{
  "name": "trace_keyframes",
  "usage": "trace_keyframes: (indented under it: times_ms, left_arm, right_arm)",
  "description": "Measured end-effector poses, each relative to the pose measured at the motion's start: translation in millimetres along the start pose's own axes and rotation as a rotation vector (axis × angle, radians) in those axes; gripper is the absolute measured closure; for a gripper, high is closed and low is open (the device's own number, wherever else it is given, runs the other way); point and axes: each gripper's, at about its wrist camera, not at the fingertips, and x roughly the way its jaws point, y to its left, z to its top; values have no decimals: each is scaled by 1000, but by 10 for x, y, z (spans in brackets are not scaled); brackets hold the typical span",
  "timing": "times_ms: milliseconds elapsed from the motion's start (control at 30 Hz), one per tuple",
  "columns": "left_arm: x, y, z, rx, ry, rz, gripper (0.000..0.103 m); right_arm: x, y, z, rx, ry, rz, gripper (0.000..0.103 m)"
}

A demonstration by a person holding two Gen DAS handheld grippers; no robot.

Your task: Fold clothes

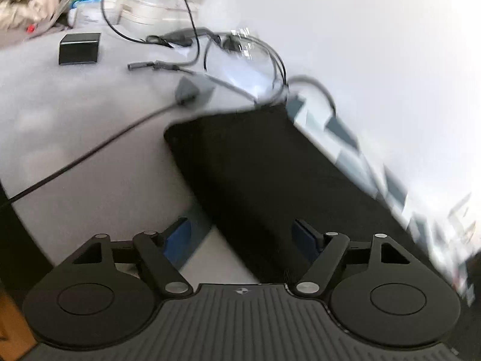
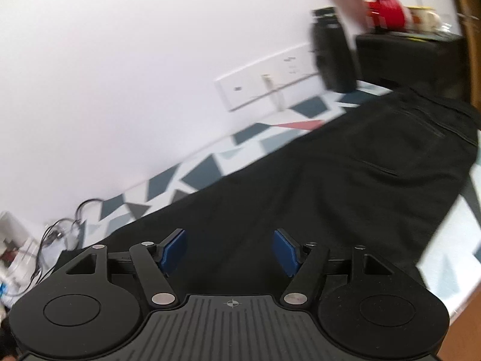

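Note:
Black trousers [image 2: 345, 162] lie flat along a table covered with a patterned cloth [image 2: 198, 174], their waist and pockets at the far right in the right wrist view. My right gripper [image 2: 230, 249] hovers over the leg part, blue pads apart, nothing between them. In the left wrist view the leg end of the same trousers [image 1: 258, 162] stretches away from my left gripper [image 1: 243, 240]. That gripper stands open above the hem edge, nothing pinched.
Black cables [image 1: 192, 60] and a small black box [image 1: 79, 48] lie on the grey surface beyond the hem. A white wall [image 2: 120, 60] with a socket plate [image 2: 264, 84] runs behind the table. A dark bottle [image 2: 332, 54], a black box [image 2: 405, 57] and a red vase [image 2: 386, 12] stand at the far end.

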Motion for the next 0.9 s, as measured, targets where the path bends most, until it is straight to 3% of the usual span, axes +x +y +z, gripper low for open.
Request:
trace_keyframes:
  times_ms: [133,300,333,367,433,700,900]
  left_arm:
    - [122,42,117,-39,-18,13,28]
    - [226,6,156,11,-33,20,28]
    - [232,-10,156,18,-40,23,33]
    - [235,-21,165,18,-45,27,61]
    - [238,-30,200,7,-41,31,93]
    - [66,-59,365,1,-101,-71,97]
    - [-130,-36,447,-21,-130,-127,97]
  right_arm:
    - [44,149,7,-21,31,21,41]
    - [133,131,-6,-6,56,-4,40]
    - [153,115,-8,-1,61,-12,40]
    - [174,97,-13,7,68,-17,40]
    - [193,79,-21,18,74,-20,40]
    - [287,176,-104,-4,102,-2,38]
    - [515,534,-323,-153,167,41,33]
